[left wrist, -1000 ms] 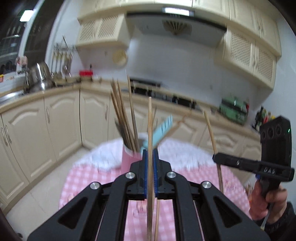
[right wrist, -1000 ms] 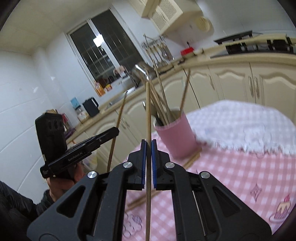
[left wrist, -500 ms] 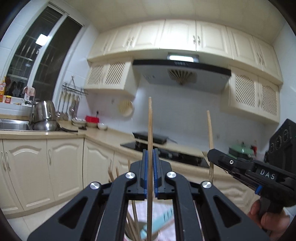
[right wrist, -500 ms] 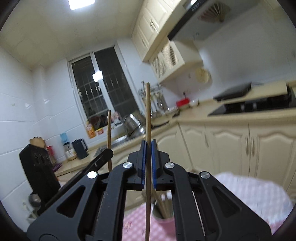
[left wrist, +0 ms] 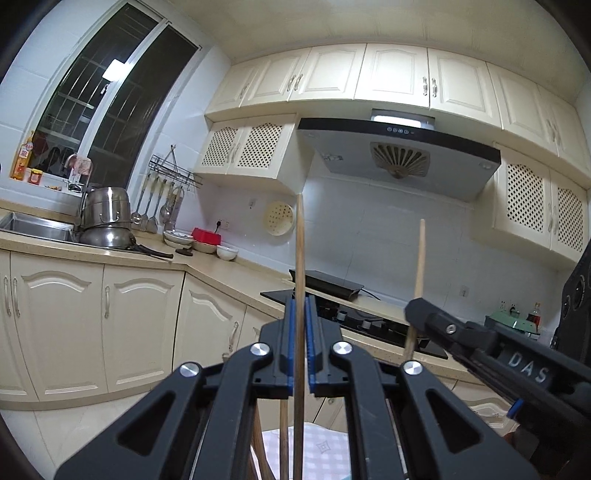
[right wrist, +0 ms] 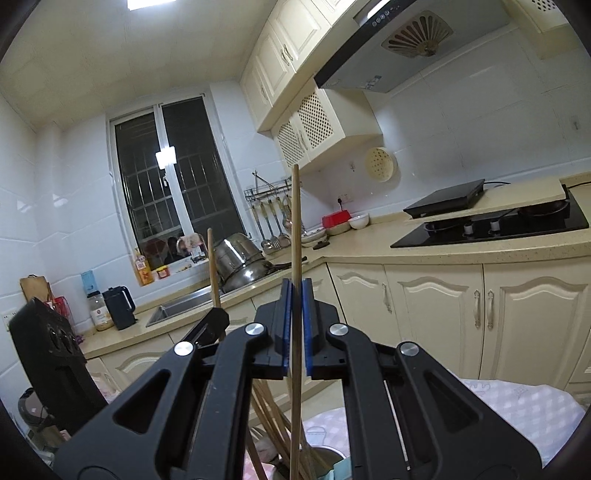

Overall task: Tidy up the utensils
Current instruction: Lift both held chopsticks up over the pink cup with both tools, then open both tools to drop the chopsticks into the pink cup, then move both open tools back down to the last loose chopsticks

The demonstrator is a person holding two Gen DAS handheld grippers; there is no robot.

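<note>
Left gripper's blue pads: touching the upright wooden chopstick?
Touching. The left wrist view shows the left gripper shut on the upright wooden chopstick, both pads against it, no gap.

Kitchen w/ cream cabinets (left wrist: 59, 317) above & below, beige counter (right wrist: 443, 251) in an L. White tile walls. Dark barred window (right wrist: 173, 184) over steel sink (left wrist: 33, 225). Grey range hood (left wrist: 399, 155), black hob (right wrist: 491, 225). Ceiling light (right wrist: 151, 3) on.
</note>
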